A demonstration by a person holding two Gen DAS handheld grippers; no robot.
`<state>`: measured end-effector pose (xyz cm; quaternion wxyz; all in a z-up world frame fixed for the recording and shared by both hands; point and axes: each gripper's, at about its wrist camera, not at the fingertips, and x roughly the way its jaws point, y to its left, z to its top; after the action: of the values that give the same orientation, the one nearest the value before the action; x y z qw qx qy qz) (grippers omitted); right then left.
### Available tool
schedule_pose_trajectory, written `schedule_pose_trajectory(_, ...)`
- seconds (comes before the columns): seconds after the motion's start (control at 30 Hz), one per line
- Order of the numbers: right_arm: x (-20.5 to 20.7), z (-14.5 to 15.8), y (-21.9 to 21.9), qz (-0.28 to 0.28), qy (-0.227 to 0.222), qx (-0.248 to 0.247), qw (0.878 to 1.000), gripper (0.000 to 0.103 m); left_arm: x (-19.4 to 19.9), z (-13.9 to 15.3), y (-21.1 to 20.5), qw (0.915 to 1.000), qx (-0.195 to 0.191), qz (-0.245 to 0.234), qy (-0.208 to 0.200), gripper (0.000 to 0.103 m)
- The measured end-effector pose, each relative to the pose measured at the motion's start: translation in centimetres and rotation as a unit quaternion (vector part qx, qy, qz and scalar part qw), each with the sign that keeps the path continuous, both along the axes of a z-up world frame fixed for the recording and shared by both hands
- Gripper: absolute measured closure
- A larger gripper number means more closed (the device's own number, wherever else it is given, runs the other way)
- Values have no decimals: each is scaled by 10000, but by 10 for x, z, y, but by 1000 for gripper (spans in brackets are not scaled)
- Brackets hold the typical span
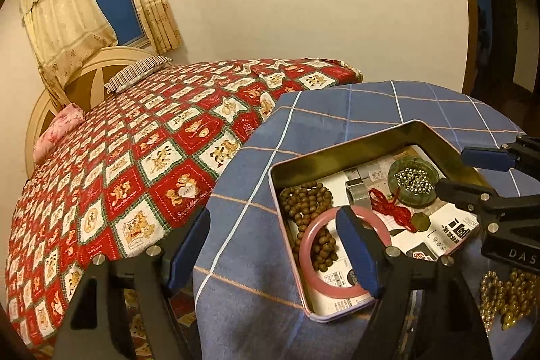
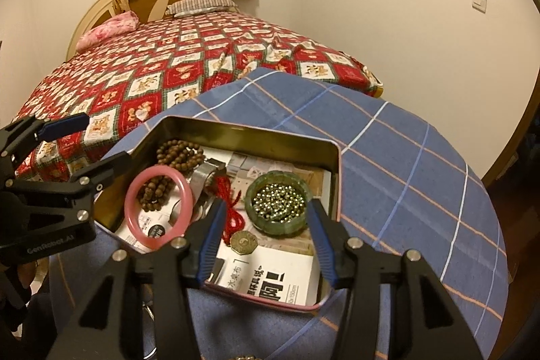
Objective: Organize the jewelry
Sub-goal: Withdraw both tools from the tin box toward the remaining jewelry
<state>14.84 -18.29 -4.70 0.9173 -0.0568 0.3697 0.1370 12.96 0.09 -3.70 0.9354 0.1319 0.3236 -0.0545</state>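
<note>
Sits near the table's bed-side edge: tin (image 2: 332,167) gathering pink bangle (image 2: 158,208), wooden beads (image 2: 179,154), red cord (image 2: 229,208), green dish (image 2: 278,203) in one place. Gold beads (image 1: 506,296) left outside. Left tongs (image 1: 273,245) released, right tongs (image 2: 266,242) released around the dish, likely for lifting.

Both the left gripper (image 1: 275,245) and right gripper (image 2: 266,242) hover with fingers spread wide, holding nothing.

tin (image 2: 256,132) open-topped, green bowl (image 2: 277,225) perhaps crowding corner
</note>
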Motion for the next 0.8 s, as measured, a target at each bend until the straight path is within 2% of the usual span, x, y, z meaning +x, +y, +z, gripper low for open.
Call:
schedule_pose_trajectory(0.3, -5, 1, -2, -37, 4, -4, 10000, 50, -26, 4, 1, 9998, 152, -5, -84, 26)
schedule_pose_trajectory(0.5, -30, 0, -16, -139, -2, -33, 9999, 46, -58, -6, -1, 9994, 324, -117, -37, 26)
schedule_pose_trajectory(0.8, -79, -15, -56, -486, 176, -51, 9987, 45, -94, -22, -2, 9996, 27, -168, 222, 26)
